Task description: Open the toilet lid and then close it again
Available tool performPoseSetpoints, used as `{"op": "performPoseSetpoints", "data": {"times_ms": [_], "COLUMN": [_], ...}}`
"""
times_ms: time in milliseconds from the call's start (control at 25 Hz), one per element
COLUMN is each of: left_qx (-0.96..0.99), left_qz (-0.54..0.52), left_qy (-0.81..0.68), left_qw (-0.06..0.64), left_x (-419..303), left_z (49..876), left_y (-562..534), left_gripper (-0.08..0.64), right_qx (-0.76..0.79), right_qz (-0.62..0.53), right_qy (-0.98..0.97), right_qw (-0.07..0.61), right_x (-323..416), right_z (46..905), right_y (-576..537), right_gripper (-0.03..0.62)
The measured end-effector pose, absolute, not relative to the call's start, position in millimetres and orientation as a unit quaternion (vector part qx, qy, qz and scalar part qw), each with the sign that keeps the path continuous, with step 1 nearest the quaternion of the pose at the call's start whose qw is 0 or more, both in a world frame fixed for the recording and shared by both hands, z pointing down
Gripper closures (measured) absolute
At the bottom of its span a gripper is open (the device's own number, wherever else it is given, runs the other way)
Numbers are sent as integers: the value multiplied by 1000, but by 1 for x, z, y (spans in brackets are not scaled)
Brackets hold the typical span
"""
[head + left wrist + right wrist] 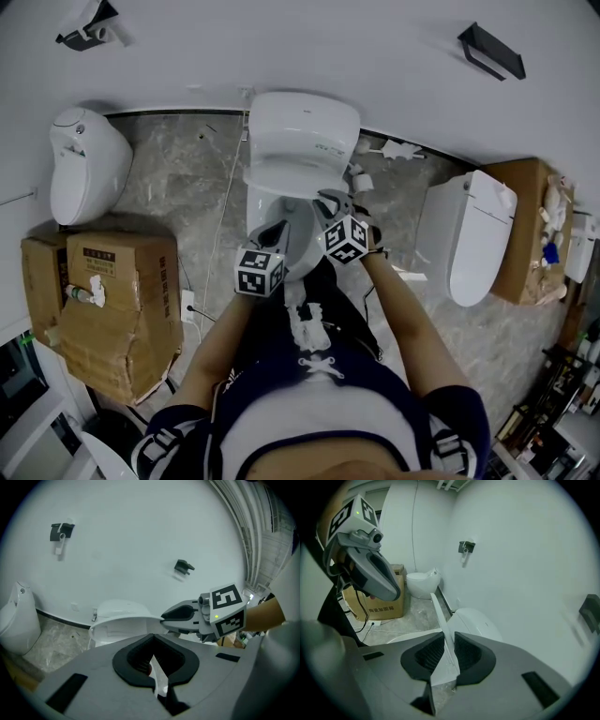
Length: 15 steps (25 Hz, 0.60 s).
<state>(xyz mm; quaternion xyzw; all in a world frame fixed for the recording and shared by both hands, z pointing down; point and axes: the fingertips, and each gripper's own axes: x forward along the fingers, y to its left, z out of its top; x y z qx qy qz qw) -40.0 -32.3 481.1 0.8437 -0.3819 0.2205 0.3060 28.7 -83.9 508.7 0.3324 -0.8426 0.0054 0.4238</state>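
Far left: left gripper (274,232) clenched on nothing, poised low just beside the toilet (305,122). Centre: toilet lid (122,624) part-raised on its hinge, neither flat on the seat nor back against the tank. Judged mid-swing, though impossible to say whether going up or coming down. Held at its front rim by the right gripper (445,644), fingers (425,654) pinching the thin edge. Next, probably: following the hinge's arc without twisting, grip kept square on the rim. Hard, glossy white shell, thin and gently curved, likely slippery; ribbed black lining on grey plastic fingers; mottled grey stone floor (178,178).
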Motion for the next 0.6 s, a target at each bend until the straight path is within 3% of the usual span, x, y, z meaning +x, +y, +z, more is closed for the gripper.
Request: {"op": "performPoseSetpoints", "data": {"times_ms": [400,600], "left_qx": [835,815], "left_qz": [226,211], "left_qy": [-376,-382], "left_qw": [332,382], "left_x": [-43,-48], "left_z": [494,504], "left_y": [-10,1], "left_gripper": [554,554], "right_qx": [324,313], "right_qz": [4,6], "right_qy": [-841,-840], "right_qw": [434,442], "right_x": [20,16], "right_z": [519,527], "right_y": [-47,-29], "right_gripper": [540,538]}}
